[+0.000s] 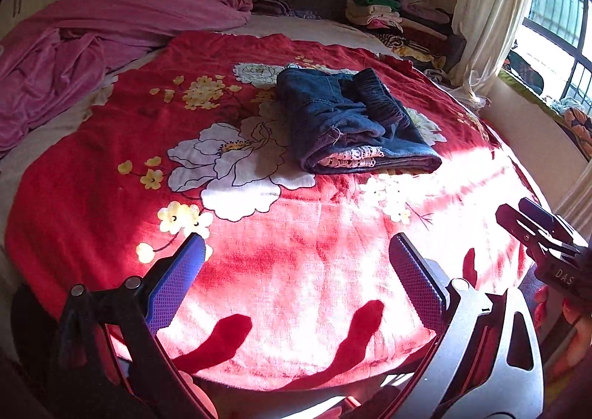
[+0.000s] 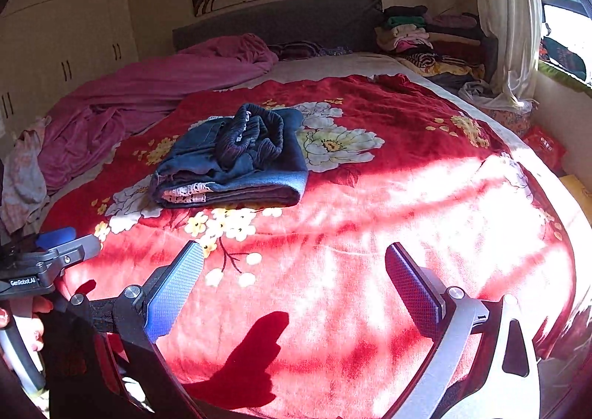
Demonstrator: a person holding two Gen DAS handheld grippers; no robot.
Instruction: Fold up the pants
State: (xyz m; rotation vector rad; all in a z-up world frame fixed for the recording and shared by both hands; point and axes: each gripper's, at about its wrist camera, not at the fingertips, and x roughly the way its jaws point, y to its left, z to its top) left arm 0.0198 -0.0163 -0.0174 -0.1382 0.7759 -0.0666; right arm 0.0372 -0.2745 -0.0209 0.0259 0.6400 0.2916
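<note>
Dark blue denim pants (image 1: 351, 123) lie folded into a compact bundle on the red floral blanket (image 1: 259, 271), with the elastic waistband on top and a white lace hem showing at the near fold. The right wrist view shows the same pants (image 2: 236, 160) left of centre. My left gripper (image 1: 298, 252) is open and empty, held well short of the pants above the sunlit blanket. My right gripper (image 2: 294, 263) is also open and empty, hovering near the bed's front. Each gripper appears at the other view's edge: the right gripper (image 1: 547, 245) and the left gripper (image 2: 55, 252).
A rumpled pink sheet (image 1: 92, 41) covers the bed's left side. Stacked clothes (image 1: 399, 19) sit at the headboard's right corner. A curtain (image 1: 488, 4) and window flank the right, and a wardrobe (image 2: 55, 49) stands at left. A person's fingers (image 2: 22, 322) hold the left gripper's handle.
</note>
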